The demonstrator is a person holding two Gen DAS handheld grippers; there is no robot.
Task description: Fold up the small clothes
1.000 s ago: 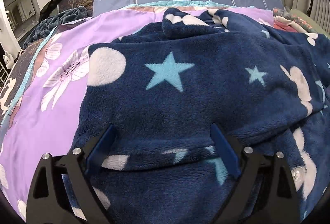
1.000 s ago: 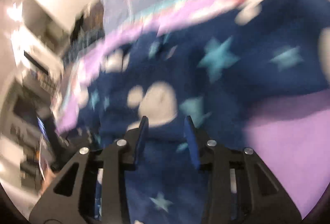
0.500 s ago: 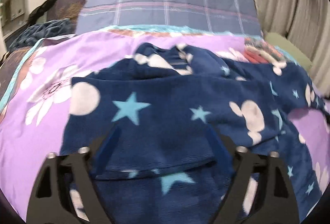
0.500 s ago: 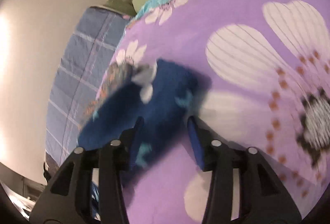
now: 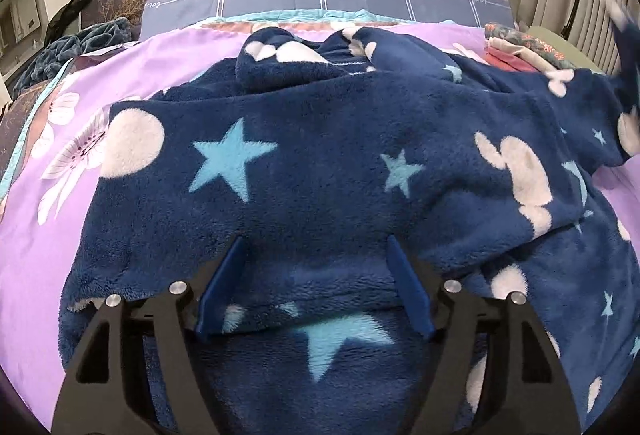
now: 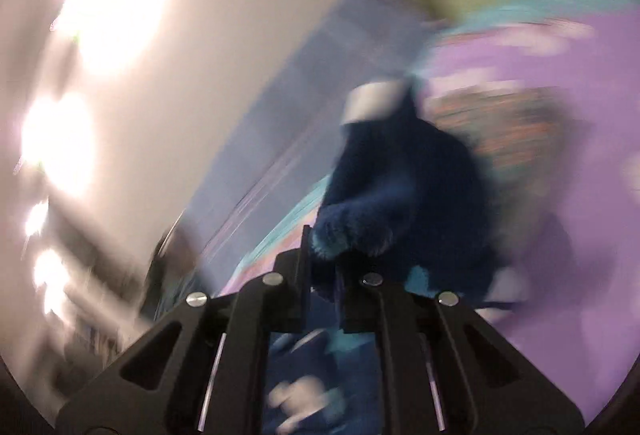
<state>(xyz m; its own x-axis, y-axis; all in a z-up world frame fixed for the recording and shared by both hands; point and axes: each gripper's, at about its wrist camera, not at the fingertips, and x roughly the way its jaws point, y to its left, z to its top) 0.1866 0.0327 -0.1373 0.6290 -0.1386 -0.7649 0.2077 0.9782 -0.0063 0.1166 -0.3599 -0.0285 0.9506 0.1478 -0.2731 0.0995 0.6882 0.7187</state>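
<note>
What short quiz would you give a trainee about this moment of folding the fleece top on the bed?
1. True or false: the left gripper has its fingers spread wide, one to each side of the hem of the navy fleece top.
2. What does the right gripper hold? A) a pillow B) a bunch of the navy fleece C) nothing
3. Fill in: the top lies on a ____ floral bedspread.

Key: 1 true. 2 B, its fingers are closed on the fleece, though that view is blurred. 3 purple.
</note>
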